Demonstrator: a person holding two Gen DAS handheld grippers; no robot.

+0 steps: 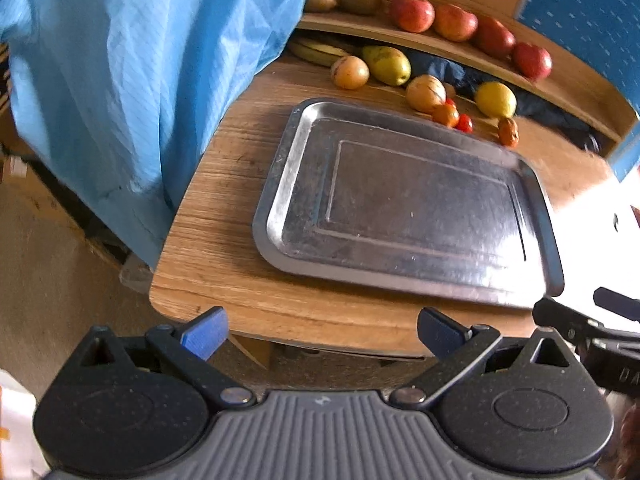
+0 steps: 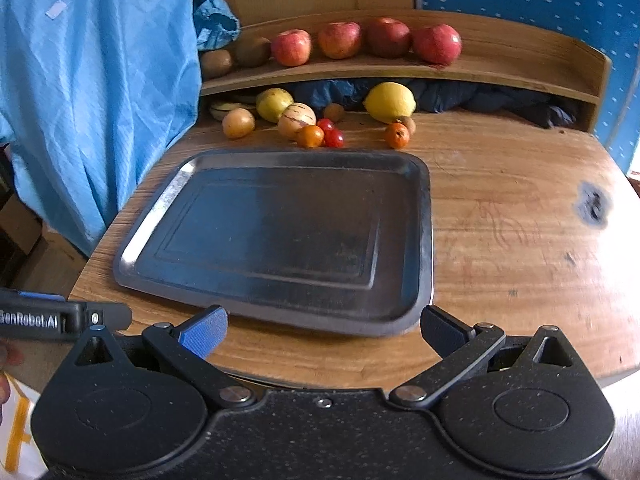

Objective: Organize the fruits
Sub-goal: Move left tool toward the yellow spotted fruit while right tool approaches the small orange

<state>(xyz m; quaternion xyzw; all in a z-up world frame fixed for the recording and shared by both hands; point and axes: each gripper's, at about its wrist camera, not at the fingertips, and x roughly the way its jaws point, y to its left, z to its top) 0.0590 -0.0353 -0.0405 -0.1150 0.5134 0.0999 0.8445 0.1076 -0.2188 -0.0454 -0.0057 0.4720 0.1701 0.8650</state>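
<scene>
1. Your left claw [image 1: 322,334] and right claw [image 2: 324,332] both hang at the near edge of the bench [image 2: 520,220], jaws spread wide and holding nothing.
2. The steel tray [image 2: 140,236] lies bare on the bench in front of you, so by my reading no fruit has been sorted yet and the task is at its first pick.
3. The loose fruit sits just beyond the tray's far rim: a lemon [image 2: 390,102], a green pear [image 2: 273,104], a striped pepino melon [image 2: 297,120], cherry tomatoes [image 2: 334,138] and small orange fruits [image 2: 310,136].
4. Four red apples [image 2: 291,47] and two kiwis [image 2: 252,51] line the wooden shelf [image 2: 500,66] above them.
5. Your next move likely means reaching one claw over the tray to a fruit; the small ones are bunched close, so come down on one at the edge of the cluster to avoid nudging its neighbours.
</scene>
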